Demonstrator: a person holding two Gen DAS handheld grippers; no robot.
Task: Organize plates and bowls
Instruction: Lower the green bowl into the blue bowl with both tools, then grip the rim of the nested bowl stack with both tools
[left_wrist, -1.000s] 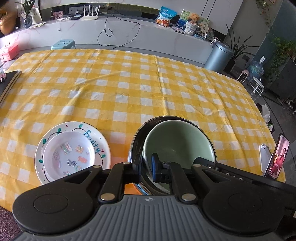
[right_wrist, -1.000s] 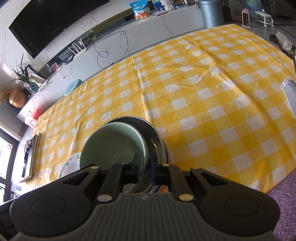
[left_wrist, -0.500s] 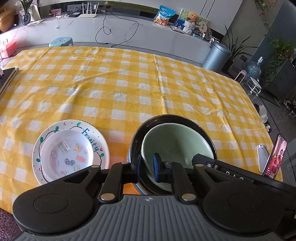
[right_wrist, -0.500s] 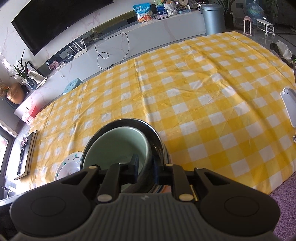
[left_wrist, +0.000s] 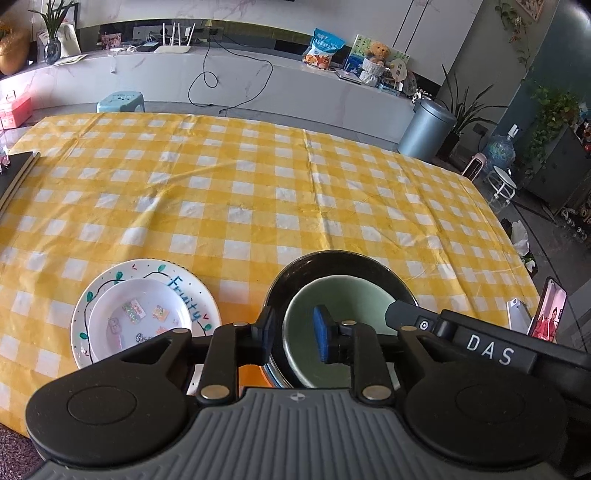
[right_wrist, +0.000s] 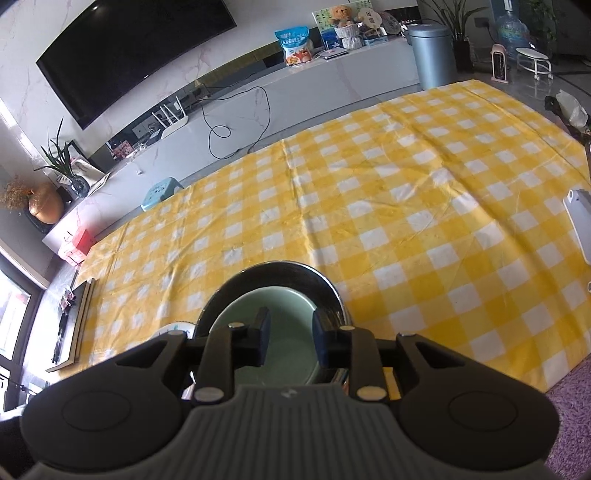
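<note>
Bowls are nested at the near edge of the bench (left_wrist: 258, 177), which is covered with a yellow-and-white checked cloth: a pale green bowl (left_wrist: 343, 306) is seated inside a larger metal bowl (left_wrist: 295, 273) with a dark, shiny wall. The left tongs (left_wrist: 293, 332) are held over the left rim of the pair, with one finger outside the metal wall and the other, blue-padded, inside the green bowl. Their jaws have just been opening, and both rims are seen between the pads with a gap on each side, so nothing is gripped. The right tongs (right_wrist: 290, 341) are held over the right side of the same bowls; their jaws have likewise been opening and now stand apart, with the green bowl's rim between them unpressed. To the left of the bowls, a white plate (left_wrist: 192, 291) lettered "Fruity" is set on the cloth, and a smaller white dish (left_wrist: 122, 325) with small coloured pictures is stacked in it. A phone (left_wrist: 550, 314) is propped at the right edge.
</note>
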